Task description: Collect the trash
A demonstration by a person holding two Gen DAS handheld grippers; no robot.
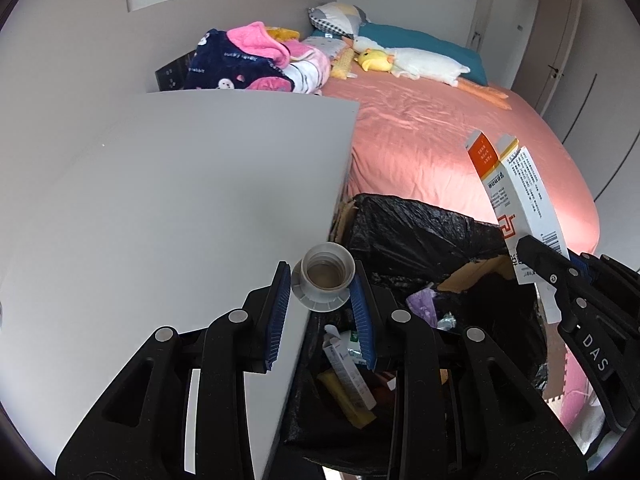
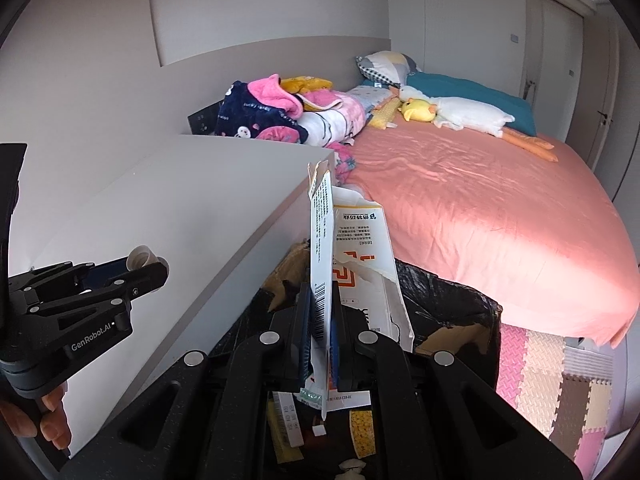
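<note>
1. Blue-padded fingers of the left tool (image 1: 322,292) sit closest to the lens, closed on a small translucent cup (image 1: 326,276) that holds a little brownish residue; the pads press its sides, and it sits upright just past the edge of the grey counter (image 1: 180,184).
2. Over in the right wrist view, the right tool (image 2: 322,334) clamps a flattened, torn white-and-orange carton (image 2: 352,264) edge-on, its top flaps open and pointing up.
3. Directly below both tools stands the trash bin (image 1: 420,220), a cardboard box lined with a black bag, set between the counter and the bed (image 1: 460,140). It already holds small boxes, a yellow packet and a purple wrapper.
4. Both items appear ready to drop, so the step in hand is the release into the bin.
5. To do it well, I would bring the cup fully over the bag opening first, since it looks to hang near the counter's edge, though the fisheye makes that hard to judge.
6. Keep the cup level until it is low inside the liner, so the residue does not spill onto the counter or floor mats (image 2: 560,380).
7. Lower the tall carton before opening the fingers; let go from up high, it could tip over the rim toward the bed.
</note>
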